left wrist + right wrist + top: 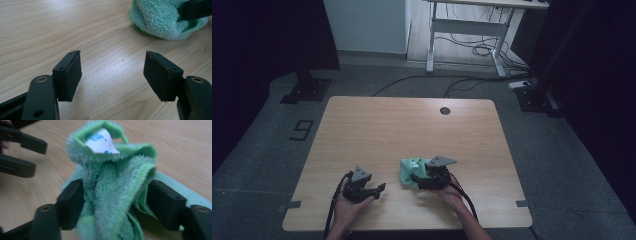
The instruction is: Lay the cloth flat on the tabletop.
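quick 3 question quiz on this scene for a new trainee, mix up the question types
1. True or false: the left hand-held gripper has its jaws apart with only bare table between them.
2. What lies between the jaws of the right hand-held gripper? A) a green towel B) a sponge C) a cup
3. What white item sits in the towel's top fold, seen in the right gripper view?

Key
1. True.
2. A, the green towel, bunched up between the jaws.
3. A white label with blue print, too blurred to read.
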Tool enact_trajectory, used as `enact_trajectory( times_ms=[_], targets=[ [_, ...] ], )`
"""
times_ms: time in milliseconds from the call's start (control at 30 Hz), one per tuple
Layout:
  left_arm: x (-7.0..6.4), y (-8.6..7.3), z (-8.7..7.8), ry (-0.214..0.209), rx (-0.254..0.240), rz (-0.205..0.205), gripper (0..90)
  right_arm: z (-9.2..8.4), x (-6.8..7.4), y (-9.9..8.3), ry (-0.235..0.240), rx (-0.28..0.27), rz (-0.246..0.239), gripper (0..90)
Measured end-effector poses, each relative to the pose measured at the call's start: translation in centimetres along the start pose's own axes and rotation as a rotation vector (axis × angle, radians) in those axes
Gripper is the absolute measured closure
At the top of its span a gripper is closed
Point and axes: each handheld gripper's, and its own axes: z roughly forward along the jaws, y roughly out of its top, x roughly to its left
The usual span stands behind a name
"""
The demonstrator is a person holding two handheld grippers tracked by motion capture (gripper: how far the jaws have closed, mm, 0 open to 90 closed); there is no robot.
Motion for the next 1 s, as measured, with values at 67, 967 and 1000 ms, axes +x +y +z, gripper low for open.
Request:
enact_trajectory(
  times_ms=[67,967,1000],
  targets=[
    [0.0,0.0,0.0,-0.001,-0.001,-0.001,30.8,-0.5,0.1,0.1,-0.006,-0.011,0.001,27.9],
    [-1.8,1.8,0.2,-0.034,-0.035,0.027,33.4,-4.5,-0.6,-0.1,0.034,-0.013,-0.008,60.0],
    [-2.0,2.1,0.4,-0.036,-0.039,0.032,33.6,-4.2,-0.4,-0.1,0.038,0.000,-0.014,60.9]
  ],
)
